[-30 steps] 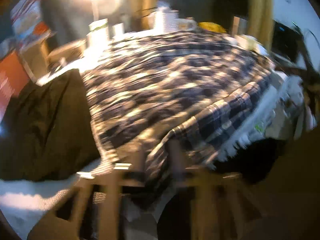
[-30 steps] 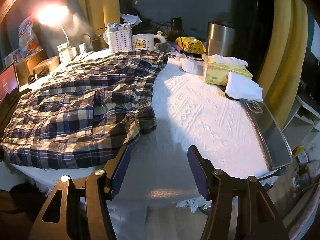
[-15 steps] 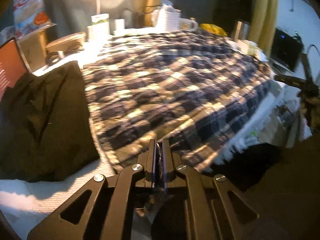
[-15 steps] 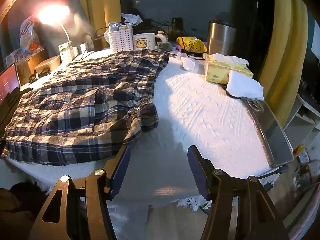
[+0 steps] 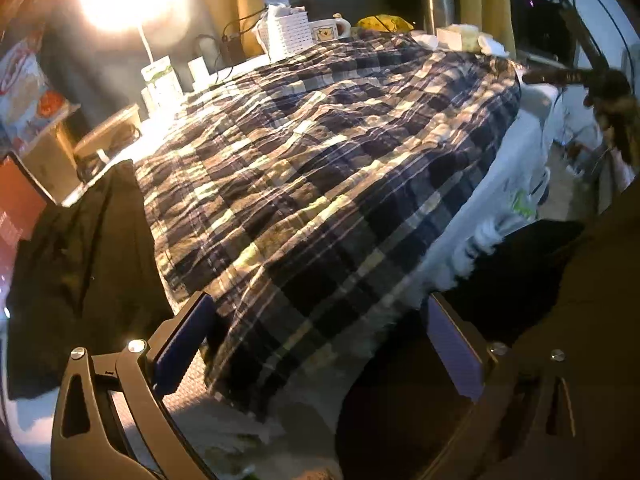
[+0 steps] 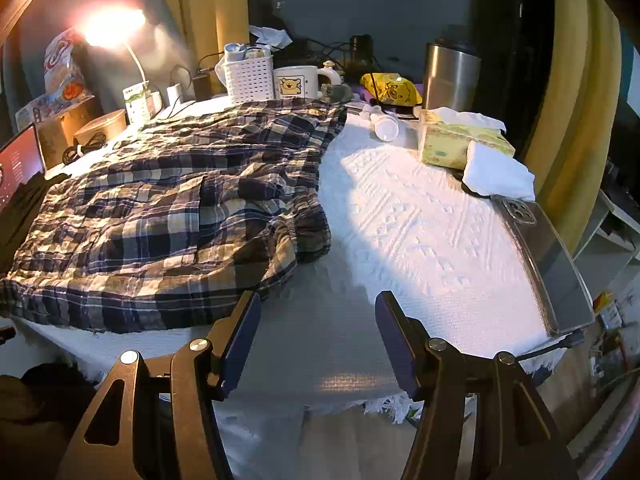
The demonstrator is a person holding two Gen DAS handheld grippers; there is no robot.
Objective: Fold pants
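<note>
1. A lit desk lamp (image 6: pixel 114 26) on a thin white neck glares at the back left, throwing warm light over a table under a white textured cloth (image 6: pixel 420 232).
2. Mustard-yellow curtains (image 6: pixel 568 120) hang on the right, with another panel (image 6: pixel 204 12) behind the lamp — a dark window or wall (image 6: pixel 360 0) between them.
3. Clutter lines the table's far edge: a white slotted basket (image 6: pixel 248 78), a bear-print mug (image 6: pixel 298 82), a steel tumbler (image 6: pixel 450 76), a tissue box (image 6: pixel 460 142).
4. A red-lit screen (image 6: pixel 18 160) stands at the left edge.
</note>
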